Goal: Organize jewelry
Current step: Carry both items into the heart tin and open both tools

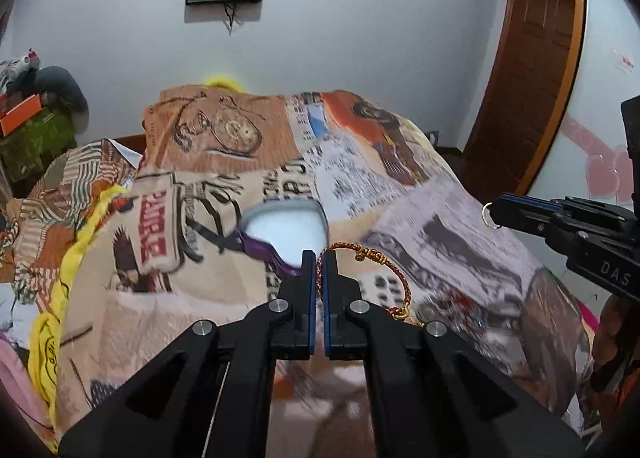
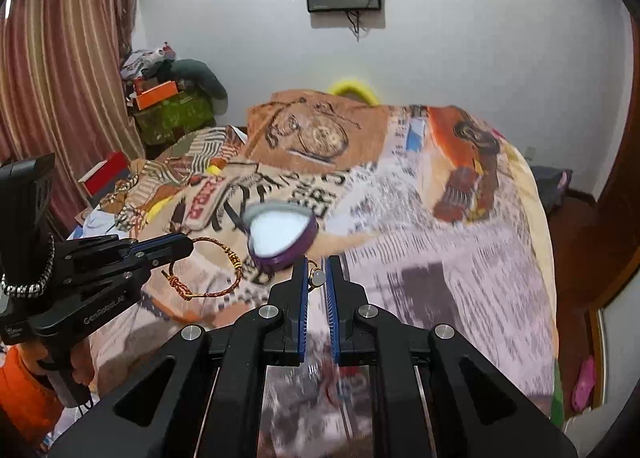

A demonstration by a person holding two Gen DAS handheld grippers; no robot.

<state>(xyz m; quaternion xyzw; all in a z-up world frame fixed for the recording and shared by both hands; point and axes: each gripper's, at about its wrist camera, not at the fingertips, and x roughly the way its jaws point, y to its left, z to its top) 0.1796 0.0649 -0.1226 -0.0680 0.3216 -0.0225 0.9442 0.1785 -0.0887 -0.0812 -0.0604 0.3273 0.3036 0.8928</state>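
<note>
My left gripper [image 1: 319,258] is shut on a red and gold braided cord bracelet [image 1: 396,276], which hangs above the bed; it also shows in the right wrist view [image 2: 224,290], held by the left gripper [image 2: 188,244]. My right gripper [image 2: 316,264] is shut on a gold ring with a pale stone [image 2: 316,277]; in the left wrist view the right gripper [image 1: 494,214] holds the ring [image 1: 487,214]. A purple heart-shaped box [image 1: 286,232] with white lining lies open on the blanket, just beyond both grippers [image 2: 280,236].
A printed blanket [image 1: 420,194] covers the bed. Blurred jewelry [image 1: 460,306] lies on it near the right. Piled boxes and clothes [image 2: 168,98] stand at the back left by a curtain [image 2: 60,78]. A wooden door [image 1: 536,58] is at right.
</note>
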